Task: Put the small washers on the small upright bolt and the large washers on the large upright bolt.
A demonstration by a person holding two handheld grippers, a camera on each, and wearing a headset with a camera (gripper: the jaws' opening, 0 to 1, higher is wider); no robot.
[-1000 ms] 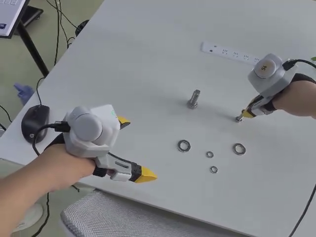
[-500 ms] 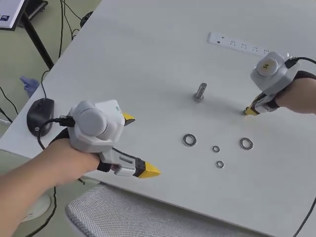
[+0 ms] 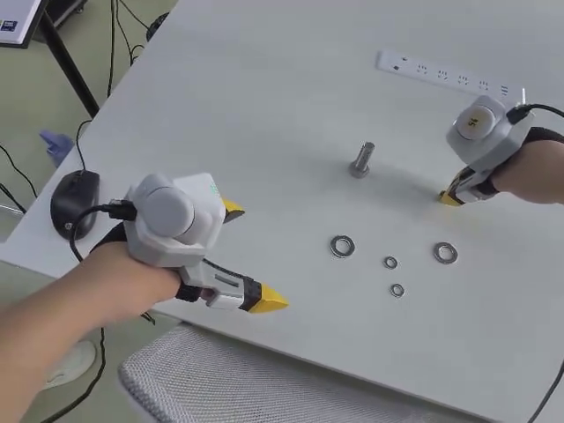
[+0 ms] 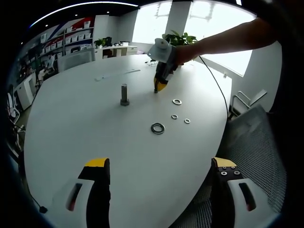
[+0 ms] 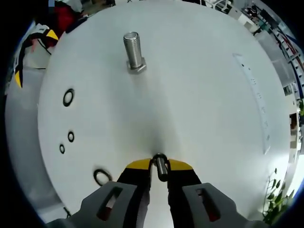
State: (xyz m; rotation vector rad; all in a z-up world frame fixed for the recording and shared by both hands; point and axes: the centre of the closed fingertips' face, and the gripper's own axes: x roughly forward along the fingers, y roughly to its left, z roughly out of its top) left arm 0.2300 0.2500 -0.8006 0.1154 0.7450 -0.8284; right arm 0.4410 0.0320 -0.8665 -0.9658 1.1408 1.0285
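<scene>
Lower left of the head view: left gripper point(image 3: 251, 256) in a hand, jaws spread wide and holding nothing, over the near edge of the white table point(image 3: 247, 106). Same wide gap at the bottom of the left gripper view. Along the bottom edge of the head view, a grey mesh chair point(image 3: 220, 388). At the left edge, a black mouse point(image 3: 73, 198) on the table corner.

Right of centre, four loose washers lying flat on the table top. Left large washer point(image 3: 342, 246) and right large washer point(image 3: 445, 253) well apart. Between them the upper small washer point(image 3: 390, 262) and, just below it, the lower small washer point(image 3: 397, 289). None touching another.

Right edge, above the right large washer: right gripper point(image 3: 449, 199), tips pointed down at the table. At bottom centre of the right gripper view, jaws clamped on the small bolt point(image 5: 161, 167), its end showing between the yellow tips.

Above centre of the head view: large bolt point(image 3: 361, 160), upright on its head, standing free, well apart from both grippers.

Upper right: white power strip point(image 3: 449, 75), flat on the table.
</scene>
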